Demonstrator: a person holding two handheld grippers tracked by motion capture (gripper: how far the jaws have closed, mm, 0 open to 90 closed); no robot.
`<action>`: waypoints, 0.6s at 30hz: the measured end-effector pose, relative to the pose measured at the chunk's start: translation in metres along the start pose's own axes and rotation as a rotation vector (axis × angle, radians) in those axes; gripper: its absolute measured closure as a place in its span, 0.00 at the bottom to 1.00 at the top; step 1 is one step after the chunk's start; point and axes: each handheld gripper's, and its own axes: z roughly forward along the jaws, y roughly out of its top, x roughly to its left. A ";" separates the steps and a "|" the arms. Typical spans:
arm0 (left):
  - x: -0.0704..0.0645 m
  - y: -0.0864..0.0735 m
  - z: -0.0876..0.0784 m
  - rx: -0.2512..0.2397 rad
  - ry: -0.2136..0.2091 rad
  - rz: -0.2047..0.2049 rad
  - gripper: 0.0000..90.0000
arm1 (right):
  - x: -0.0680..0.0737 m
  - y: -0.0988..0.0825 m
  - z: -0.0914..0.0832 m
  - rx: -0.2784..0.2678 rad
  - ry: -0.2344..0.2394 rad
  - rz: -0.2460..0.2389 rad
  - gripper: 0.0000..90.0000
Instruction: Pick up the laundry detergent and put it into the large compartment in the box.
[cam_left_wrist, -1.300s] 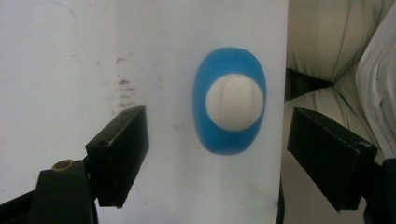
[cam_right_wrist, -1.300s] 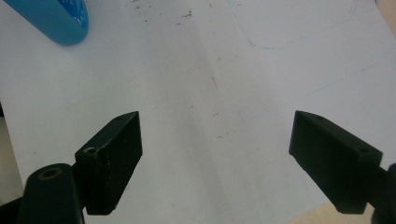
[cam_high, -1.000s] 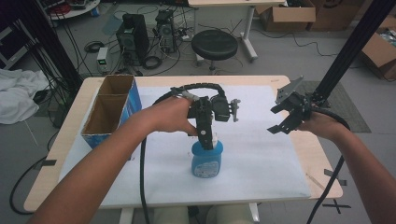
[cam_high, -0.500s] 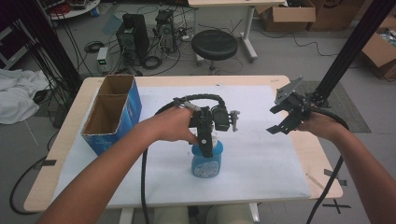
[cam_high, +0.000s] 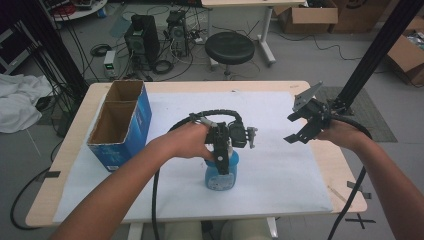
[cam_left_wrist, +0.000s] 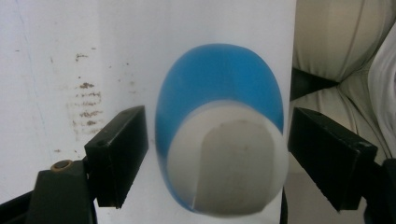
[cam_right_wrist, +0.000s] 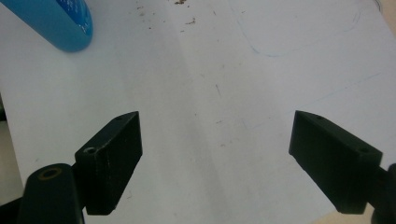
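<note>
the blue plastic bottle with a white cap (cam_high: 220, 175) stands upright near the front edge of the white paper sheet (cam_high: 280, 165) covering the wooden table (cam_high: 320, 92); its label print is too small to read. the left gripper (cam_left_wrist: 215, 149) hangs over it, jaws wide, flanking the cap without touching. the right gripper (cam_high: 302, 122) hovers well to the right over bare, speckled paper, jaws wide and empty. a blue open cardboard box (cam_high: 122, 125) sits at the table's left, well apart from the bottle.

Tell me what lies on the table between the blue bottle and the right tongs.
Nothing but bare white sheet. In the high view the stretch from the blue bottle to the right tongs holds no object; the right gripper view shows only specks and faint pen lines.
</note>
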 end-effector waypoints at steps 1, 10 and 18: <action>0.000 0.000 0.002 0.002 -0.001 -0.001 0.23 | 0.000 0.000 0.000 0.000 0.001 0.003 0.19; 0.000 -0.001 0.010 0.006 -0.002 -0.008 0.23 | 0.000 0.000 0.001 -0.002 0.002 0.002 0.19; 0.001 -0.001 0.014 0.000 0.002 -0.012 0.23 | 0.000 0.000 0.000 -0.003 0.002 0.004 0.19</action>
